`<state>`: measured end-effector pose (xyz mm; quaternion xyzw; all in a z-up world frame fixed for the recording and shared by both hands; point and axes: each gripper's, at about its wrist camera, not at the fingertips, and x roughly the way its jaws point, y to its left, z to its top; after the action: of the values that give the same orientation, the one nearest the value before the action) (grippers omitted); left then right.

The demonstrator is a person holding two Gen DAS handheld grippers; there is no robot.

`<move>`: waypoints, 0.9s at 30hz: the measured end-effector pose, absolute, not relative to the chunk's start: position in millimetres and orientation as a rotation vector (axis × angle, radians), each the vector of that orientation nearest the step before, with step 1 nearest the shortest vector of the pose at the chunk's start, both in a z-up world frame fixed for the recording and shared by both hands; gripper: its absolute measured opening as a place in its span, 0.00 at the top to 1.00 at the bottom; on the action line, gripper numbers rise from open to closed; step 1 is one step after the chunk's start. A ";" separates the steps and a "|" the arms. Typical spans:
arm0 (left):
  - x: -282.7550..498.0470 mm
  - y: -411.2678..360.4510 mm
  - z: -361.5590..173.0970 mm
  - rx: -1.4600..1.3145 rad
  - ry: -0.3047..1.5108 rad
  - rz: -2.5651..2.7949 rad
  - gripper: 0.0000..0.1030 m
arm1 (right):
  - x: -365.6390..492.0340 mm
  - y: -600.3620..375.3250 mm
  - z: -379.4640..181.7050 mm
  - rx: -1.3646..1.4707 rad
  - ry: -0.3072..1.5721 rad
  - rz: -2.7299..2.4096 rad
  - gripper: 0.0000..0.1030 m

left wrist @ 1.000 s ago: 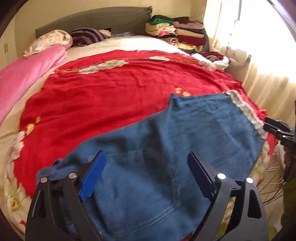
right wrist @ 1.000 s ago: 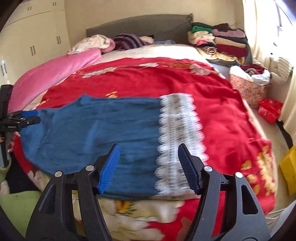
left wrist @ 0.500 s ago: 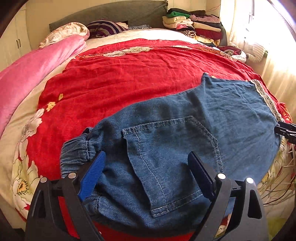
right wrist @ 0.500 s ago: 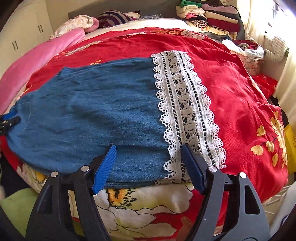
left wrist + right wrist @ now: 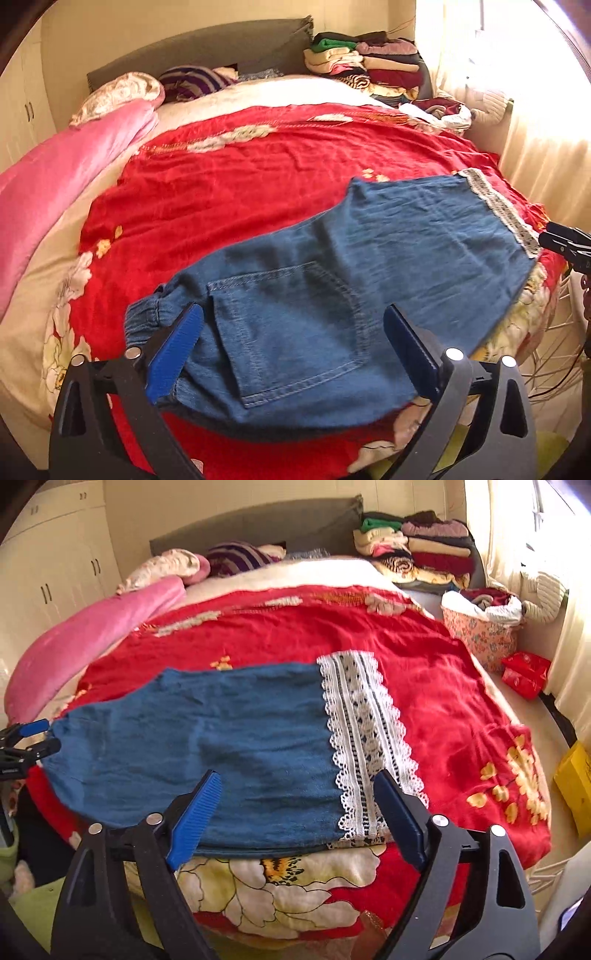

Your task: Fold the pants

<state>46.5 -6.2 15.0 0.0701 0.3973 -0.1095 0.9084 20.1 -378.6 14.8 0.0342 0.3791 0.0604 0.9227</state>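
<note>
Blue denim pants [image 5: 332, 295] lie flat across the near edge of the red floral blanket [image 5: 240, 177], back pocket up. The elastic waistband is at the left and the white lace cuff [image 5: 365, 746] at the right. My left gripper [image 5: 291, 354] is open and empty, its jaws spread just above the waist end by the pocket. My right gripper [image 5: 295, 812] is open and empty, its jaws spread over the leg end beside the lace. Each gripper shows at the edge of the other's view.
A rolled pink quilt [image 5: 55, 192] lies along the bed's left side. Pillows [image 5: 195, 79] and a stack of folded clothes [image 5: 417, 554] sit by the headboard. A floral laundry basket [image 5: 480, 627] and a red packet [image 5: 526, 672] stand on the floor at right.
Both grippers dipped close over the pants half a second ago and have since pulled back and up a little. The pants lie as before. Both grippers stayed open.
</note>
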 end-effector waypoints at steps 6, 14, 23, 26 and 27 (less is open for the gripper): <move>36.6 -22.8 36.2 0.162 0.780 -0.246 0.04 | 8.1 -380.6 34.7 0.066 0.711 0.126 0.17; 35.2 -44.0 53.8 0.183 0.750 -0.280 0.04 | -4.8 -388.9 51.3 0.073 0.641 0.112 0.14; 42.5 -72.6 59.8 0.232 0.738 -0.312 0.04 | -14.5 -407.4 51.3 0.101 0.608 0.062 0.13; 47.2 -83.4 59.5 0.248 0.741 -0.323 0.04 | -17.8 -414.9 51.2 0.103 0.596 0.040 0.13; 49.0 -87.8 59.3 0.254 0.742 -0.330 0.04 | -18.6 -416.8 51.2 0.103 0.593 0.033 0.13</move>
<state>49.0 -87.8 59.3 0.1231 0.3599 -0.1599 0.9109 -18.6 -416.8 51.2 0.0510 0.2921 0.0163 0.9549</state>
